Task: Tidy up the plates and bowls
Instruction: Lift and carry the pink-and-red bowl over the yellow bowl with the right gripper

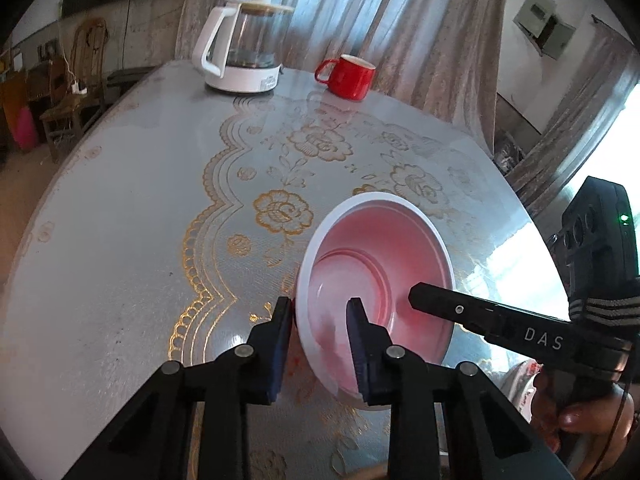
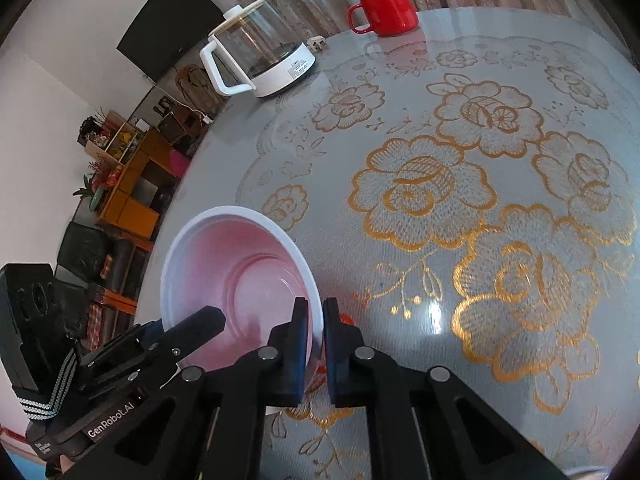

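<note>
One bowl (image 1: 376,280) in play, pink inside w/ a white rim, sitting near the table's (image 1: 120,208) near edge, left of centre as I stand. Both tools are on it. The left gripper (image 1: 320,344) straddles the bowl's near-left rim, one finger outside the wall, one inside; the pads look close on the wall, but whether they're actually pressing I can't tell. The right gripper (image 2: 316,344) is clamped tight on the opposite side of the rim, wall pinched between its pads. A hand (image 1: 592,412) shows at the lower right corner of the left view, behind the right tool.

Progress, as I judge it: early. The bowl is only just being taken up, not lifted clear as far as I can see; something red-orange peeks from under it near the right pads, can't say what. No stack or rack anywhere in sight, so where it's meant to go isn't shown. A pale curved edge sits at the very bottom of the right view, maybe another dish, too cut off to call.

Count, visible items:
- bowls: 1 sure
- plates: 0 sure
- red mug (image 1: 348,76): 1, far edge of the table
- glass kettle (image 1: 244,48) w/ white base & handle: 1, far edge, left of the mug
- grippers: 2

Rest of the table is bare lace-pattern cloth under a clear cover.
</note>
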Demonstrator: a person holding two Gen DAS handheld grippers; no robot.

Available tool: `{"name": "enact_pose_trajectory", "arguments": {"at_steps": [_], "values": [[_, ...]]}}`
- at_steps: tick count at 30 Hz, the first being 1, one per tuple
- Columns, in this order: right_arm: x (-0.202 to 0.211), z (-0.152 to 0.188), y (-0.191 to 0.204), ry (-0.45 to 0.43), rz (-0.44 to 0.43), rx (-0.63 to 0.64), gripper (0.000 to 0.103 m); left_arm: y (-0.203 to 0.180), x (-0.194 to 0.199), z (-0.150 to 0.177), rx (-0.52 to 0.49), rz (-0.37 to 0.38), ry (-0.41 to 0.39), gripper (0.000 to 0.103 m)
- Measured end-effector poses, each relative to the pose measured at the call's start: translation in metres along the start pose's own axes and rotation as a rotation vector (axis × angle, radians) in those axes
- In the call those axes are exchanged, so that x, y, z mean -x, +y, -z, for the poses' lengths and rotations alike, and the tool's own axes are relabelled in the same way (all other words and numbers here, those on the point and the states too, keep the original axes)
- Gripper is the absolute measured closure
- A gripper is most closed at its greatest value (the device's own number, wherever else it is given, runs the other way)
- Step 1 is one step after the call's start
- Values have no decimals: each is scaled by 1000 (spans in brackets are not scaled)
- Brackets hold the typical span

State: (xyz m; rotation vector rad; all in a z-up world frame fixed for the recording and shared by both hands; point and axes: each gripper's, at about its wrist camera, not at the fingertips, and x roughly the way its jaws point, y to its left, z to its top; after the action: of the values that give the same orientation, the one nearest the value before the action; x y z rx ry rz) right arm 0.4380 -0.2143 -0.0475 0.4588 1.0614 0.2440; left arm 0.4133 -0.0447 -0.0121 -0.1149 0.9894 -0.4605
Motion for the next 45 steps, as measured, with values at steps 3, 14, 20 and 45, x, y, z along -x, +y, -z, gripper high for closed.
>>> {"name": "enact_pose_trajectory", "arguments": {"at_steps": [3, 14, 20, 45], "values": [[13, 6, 3, -13, -7, 5, 97, -10, 13, 5, -22, -13, -22, 75], [57, 34, 15, -55, -54, 6, 96, -24, 59, 39, -5, 7, -90, 75], [72, 54, 18, -66, -84, -2, 96, -31, 79, 61, -12, -5, -131, 75], [104, 124, 29, -97, -151, -14, 94, -47, 117, 118, -35, -75, -214, 71]]}}
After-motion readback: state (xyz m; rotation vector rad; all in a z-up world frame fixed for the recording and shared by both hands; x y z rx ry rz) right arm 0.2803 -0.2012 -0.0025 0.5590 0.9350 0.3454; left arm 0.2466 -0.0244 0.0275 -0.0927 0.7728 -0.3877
